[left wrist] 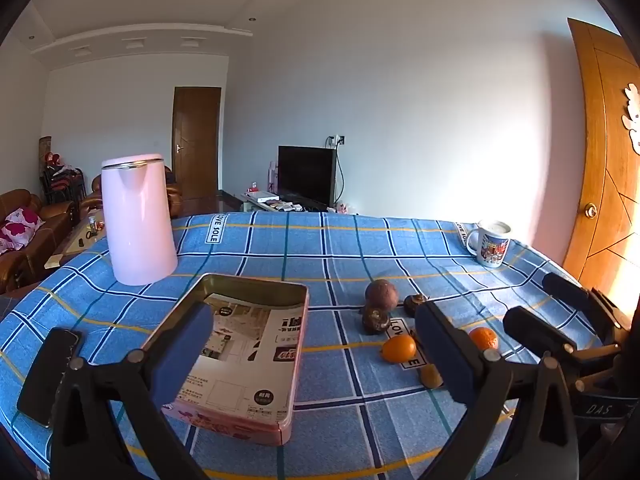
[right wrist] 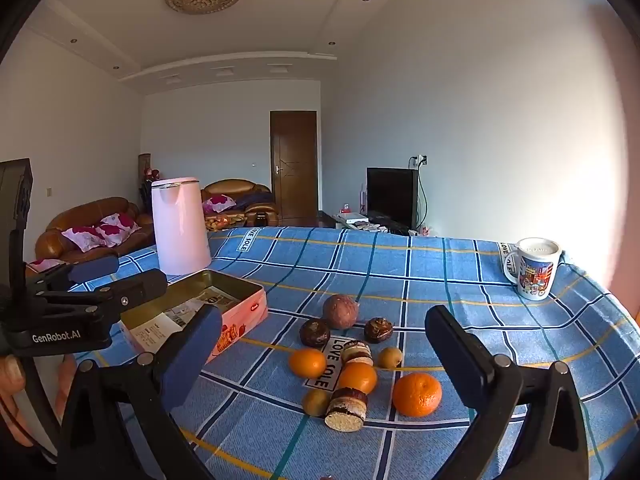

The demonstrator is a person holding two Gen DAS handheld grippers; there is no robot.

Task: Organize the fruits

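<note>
Fruit lies loose on the blue checked tablecloth (right wrist: 400, 264), right of the open pink tin (right wrist: 224, 304): a brown round fruit (right wrist: 340, 311), two dark wrinkled ones (right wrist: 315, 333), three oranges, the biggest orange (right wrist: 417, 394) nearest the right gripper (right wrist: 324, 356), two small yellow-green fruits and two chocolate-coated cakes (right wrist: 347, 408) among them. Both tongs stand spread and hold nothing, the left gripper (left wrist: 316, 356) hovering over the tin's near right corner. A pink kettle (left wrist: 138, 220) stands behind the tin, a printed mug (right wrist: 534, 268) at the far right corner, and a black phone (left wrist: 48, 376) by the near left edge.
</note>
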